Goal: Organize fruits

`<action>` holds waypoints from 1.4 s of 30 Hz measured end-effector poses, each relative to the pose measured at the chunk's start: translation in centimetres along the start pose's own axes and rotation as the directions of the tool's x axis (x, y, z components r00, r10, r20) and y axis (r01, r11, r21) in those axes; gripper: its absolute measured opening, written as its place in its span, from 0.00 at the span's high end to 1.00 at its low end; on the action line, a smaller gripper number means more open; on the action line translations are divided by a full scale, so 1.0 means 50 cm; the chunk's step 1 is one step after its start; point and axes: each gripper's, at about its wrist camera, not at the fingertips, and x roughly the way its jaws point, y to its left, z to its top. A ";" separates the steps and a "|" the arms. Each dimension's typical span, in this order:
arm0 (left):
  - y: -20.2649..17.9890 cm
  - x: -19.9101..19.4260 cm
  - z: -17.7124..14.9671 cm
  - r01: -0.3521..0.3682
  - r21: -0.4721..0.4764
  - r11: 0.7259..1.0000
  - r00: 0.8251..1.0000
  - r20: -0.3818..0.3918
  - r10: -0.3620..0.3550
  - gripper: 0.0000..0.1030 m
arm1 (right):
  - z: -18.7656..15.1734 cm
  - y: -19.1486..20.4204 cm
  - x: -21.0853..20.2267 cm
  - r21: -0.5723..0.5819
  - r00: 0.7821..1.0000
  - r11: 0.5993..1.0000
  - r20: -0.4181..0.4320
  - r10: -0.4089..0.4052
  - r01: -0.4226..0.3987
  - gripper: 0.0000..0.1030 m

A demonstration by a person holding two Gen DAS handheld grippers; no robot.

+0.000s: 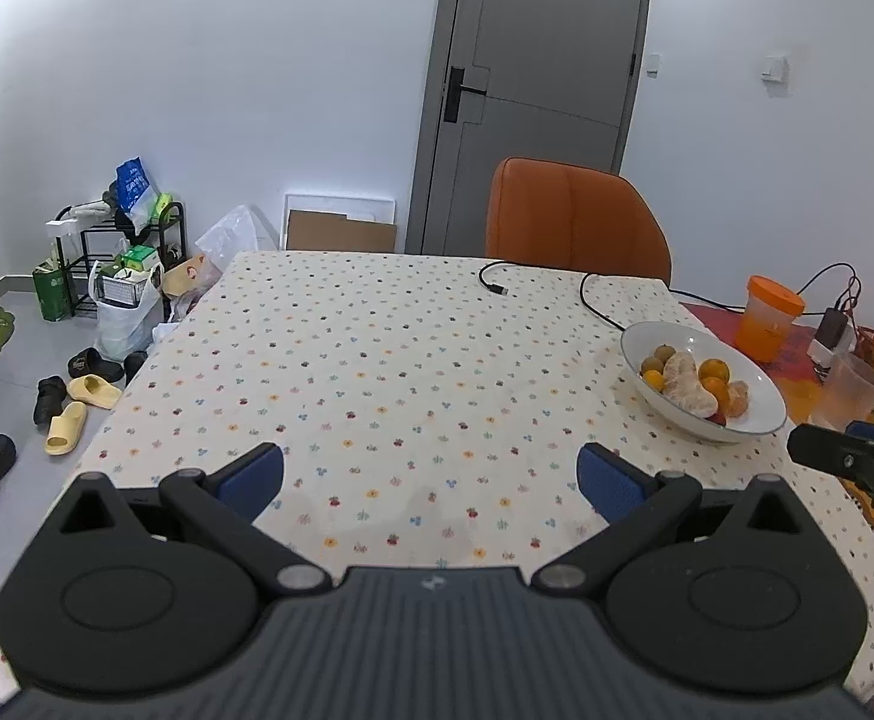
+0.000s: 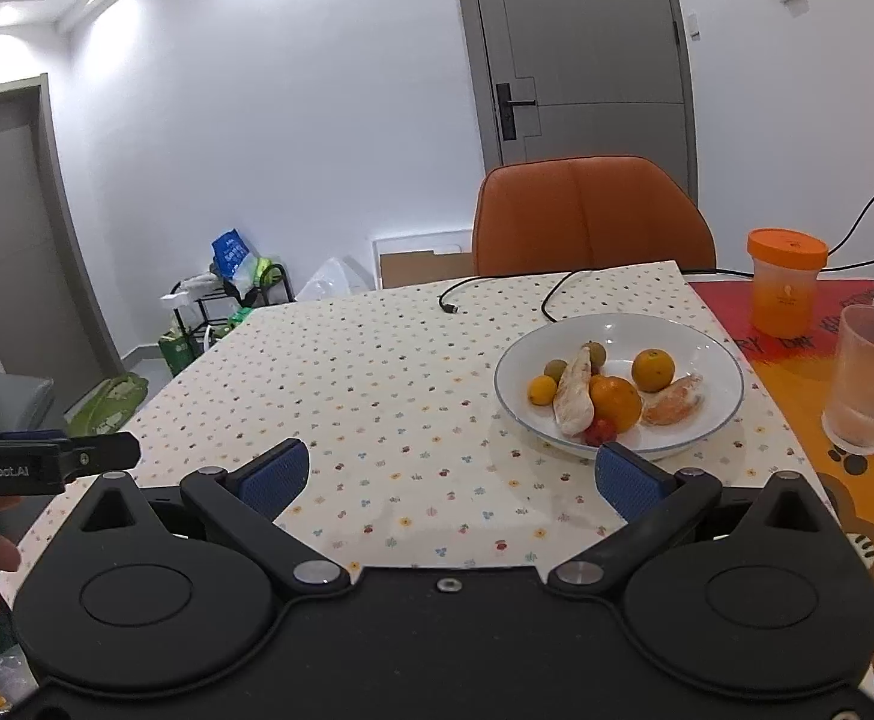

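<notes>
A white bowl [image 2: 719, 354] [image 1: 755, 387] sits on the dotted tablecloth at the table's right side. In it lie several fruits: oranges [image 2: 616, 401], a small yellow citrus [image 2: 542, 389], peeled pale segments [image 2: 575, 396] [image 1: 686, 387], brownish round fruits [image 2: 594, 353] and a small red fruit [image 2: 599, 431]. My right gripper [image 2: 455, 477] hovers open just in front and left of the bowl, nothing between its blue pads. My left gripper [image 1: 431, 477] is open over the bare cloth, well left of the bowl.
An orange chair [image 2: 590, 216] stands at the far edge. A black cable [image 2: 497, 291] lies on the cloth. An orange-lidded jar [image 2: 785, 282], a clear plastic cup [image 2: 872, 384] and a charger stand right of the bowl. Shoes and bags clutter the floor [image 1: 77, 396] left.
</notes>
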 end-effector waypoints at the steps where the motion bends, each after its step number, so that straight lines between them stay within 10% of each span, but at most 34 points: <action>1: 0.002 -0.004 -0.002 0.000 0.000 1.000 1.000 0.002 0.000 0.00 | -0.002 0.002 -0.002 -0.003 1.000 1.000 -0.001 -0.003 0.003 0.00; 42: 0.027 -0.059 -0.030 -0.003 0.018 1.000 1.000 0.012 0.002 0.00 | -0.042 0.021 -0.069 -0.014 1.000 1.000 0.003 -0.010 0.010 0.00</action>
